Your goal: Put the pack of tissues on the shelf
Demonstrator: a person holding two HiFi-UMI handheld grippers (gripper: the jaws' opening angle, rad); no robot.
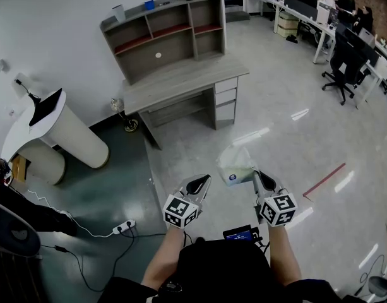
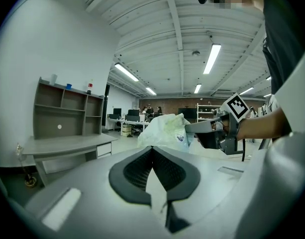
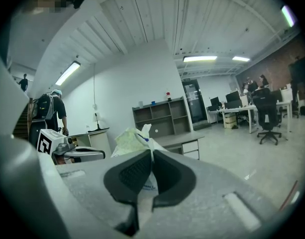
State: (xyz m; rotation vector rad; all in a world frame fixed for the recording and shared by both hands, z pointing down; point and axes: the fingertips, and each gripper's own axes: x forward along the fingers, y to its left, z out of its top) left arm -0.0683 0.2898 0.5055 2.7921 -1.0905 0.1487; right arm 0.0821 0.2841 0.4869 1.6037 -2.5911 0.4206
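- The right tool [image 1: 259, 177] is clamped on the pack of tissues [image 1: 236, 167]. Its two pads meet on a fold of the thin plastic wrap.
- The pale, crumpled pack sticks out ahead of the tips, hanging in the air.
- The left tool [image 1: 201, 182] is closed with nothing in it, its pads touching at the tip.
- The left tool is held just beside the right one, on its left and about level with it. It is near the pack, and the head view shows a narrow gap between them.
- Both tools are held out in front of the person, over the glossy grey floor [image 1: 275, 112] and well apart from the counter [image 1: 180, 81].
- The grey counter stands against the white wall, ahead and to the left. Drawers [image 1: 226, 96] sit under its right end.
- The shelf [image 1: 165, 30] stands along the counter's back edge. It has a row of small open compartments above a wide one.
- On the shelf's top board, a white cup [image 1: 119, 12] stands at the left end and a small blue thing [image 1: 149, 5] is further right.
- Left of the counter stands a white rounded stand [image 1: 70, 134].
- Nearer the person, a power strip [image 1: 122, 227] lies on the darker floor with cables running from it.
- At the far right are long desks [image 1: 307, 17] and office chairs [image 1: 340, 68], with people seated there.
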